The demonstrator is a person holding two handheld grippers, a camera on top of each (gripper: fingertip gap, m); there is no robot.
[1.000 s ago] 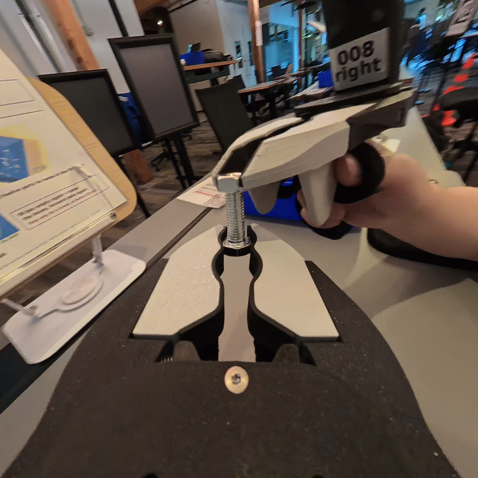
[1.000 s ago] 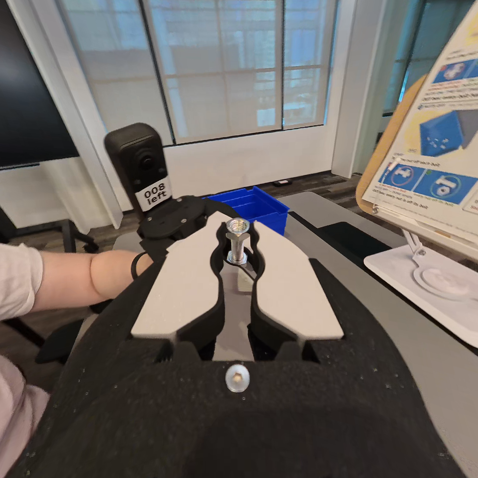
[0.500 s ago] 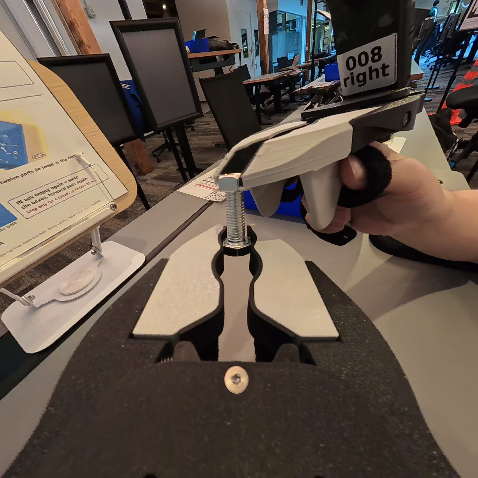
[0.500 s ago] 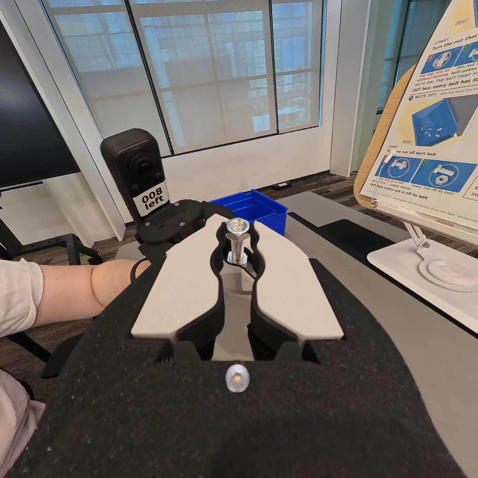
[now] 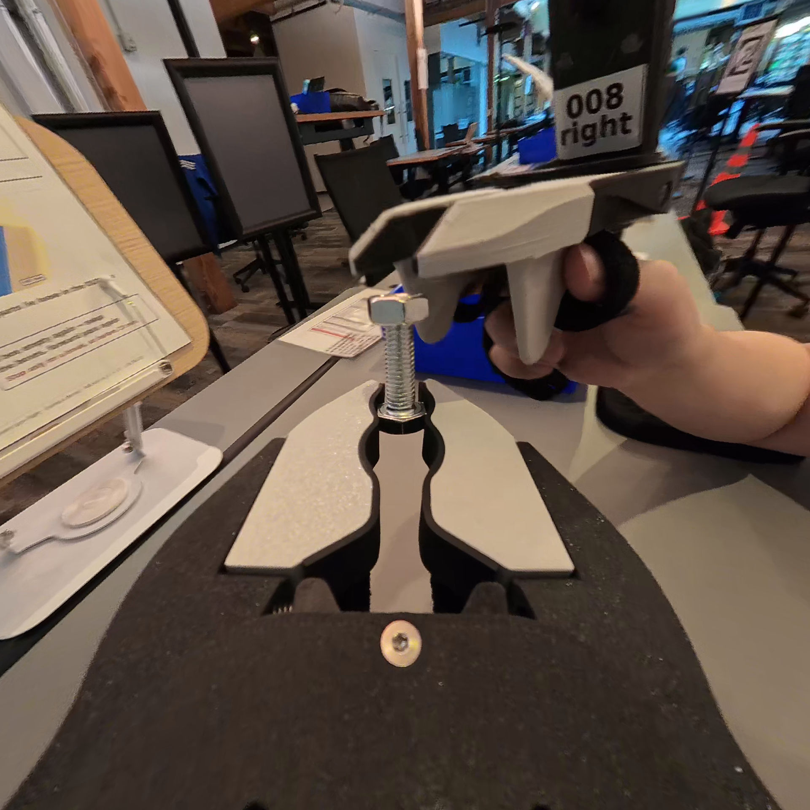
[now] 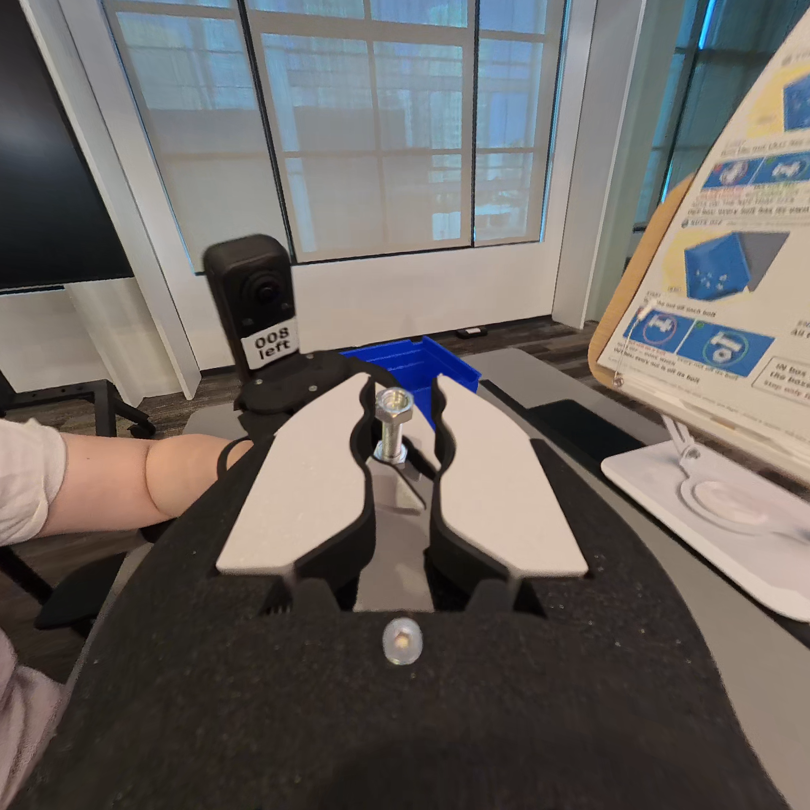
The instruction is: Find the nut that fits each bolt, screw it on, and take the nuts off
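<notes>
Nut clamped in left gripper; right gripper spread, level above upright bolt.

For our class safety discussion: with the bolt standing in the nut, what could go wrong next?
1. The bolt is carried only by the nut pinched in the left gripper; a tilt could let it wobble.
2. The right gripper is open around the bolt head; closing off-centre might knock it sideways.
</notes>
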